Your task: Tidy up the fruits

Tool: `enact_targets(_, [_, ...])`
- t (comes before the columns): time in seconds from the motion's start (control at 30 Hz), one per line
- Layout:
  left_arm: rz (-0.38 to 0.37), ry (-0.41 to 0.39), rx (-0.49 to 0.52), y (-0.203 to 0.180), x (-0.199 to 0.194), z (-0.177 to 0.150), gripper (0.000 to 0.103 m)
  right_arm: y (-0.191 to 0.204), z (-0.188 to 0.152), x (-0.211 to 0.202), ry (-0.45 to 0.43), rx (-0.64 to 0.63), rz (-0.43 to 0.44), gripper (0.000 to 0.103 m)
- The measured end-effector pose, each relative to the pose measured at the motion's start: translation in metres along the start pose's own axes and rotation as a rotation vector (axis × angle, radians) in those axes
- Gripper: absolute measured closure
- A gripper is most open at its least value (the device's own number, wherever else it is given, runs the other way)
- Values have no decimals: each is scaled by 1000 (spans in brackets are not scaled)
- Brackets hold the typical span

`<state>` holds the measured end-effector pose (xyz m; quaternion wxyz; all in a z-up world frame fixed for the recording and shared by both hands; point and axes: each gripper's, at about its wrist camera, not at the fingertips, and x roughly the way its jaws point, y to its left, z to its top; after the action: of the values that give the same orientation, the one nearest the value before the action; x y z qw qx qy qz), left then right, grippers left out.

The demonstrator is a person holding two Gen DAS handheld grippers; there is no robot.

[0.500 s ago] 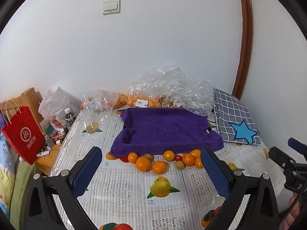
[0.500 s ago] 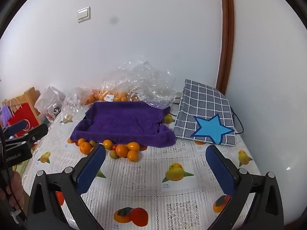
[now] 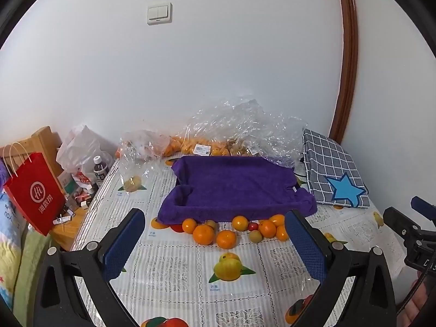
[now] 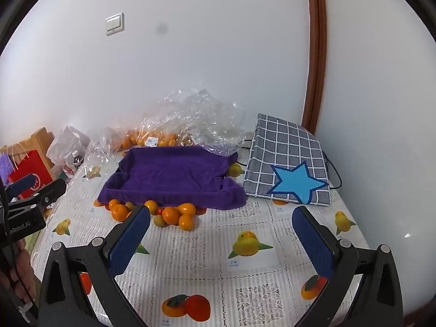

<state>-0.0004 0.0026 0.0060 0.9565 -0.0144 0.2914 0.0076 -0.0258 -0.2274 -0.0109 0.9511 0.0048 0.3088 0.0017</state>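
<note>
The left hand-held gripper (image 3: 215,242) has its two blue pads wide apart with nothing between them. The right hand-held gripper (image 4: 220,234) is wide apart too, and holds nothing. Both hang over the near part of the bench (image 4: 207,253), where there is bare room. The fruits (image 3: 231,230) lie in a bunch right at the front edge of the purple towel tray (image 3: 234,188). A checked bag (image 4: 286,160) sits just right of the tray, near the wall
</note>
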Motion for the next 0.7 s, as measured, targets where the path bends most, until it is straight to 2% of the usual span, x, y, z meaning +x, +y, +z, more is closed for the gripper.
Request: enact_targets(0.7, [-9,-15,-9,5,-5,-1,0,4,-3,-5,-11,12,4,1])
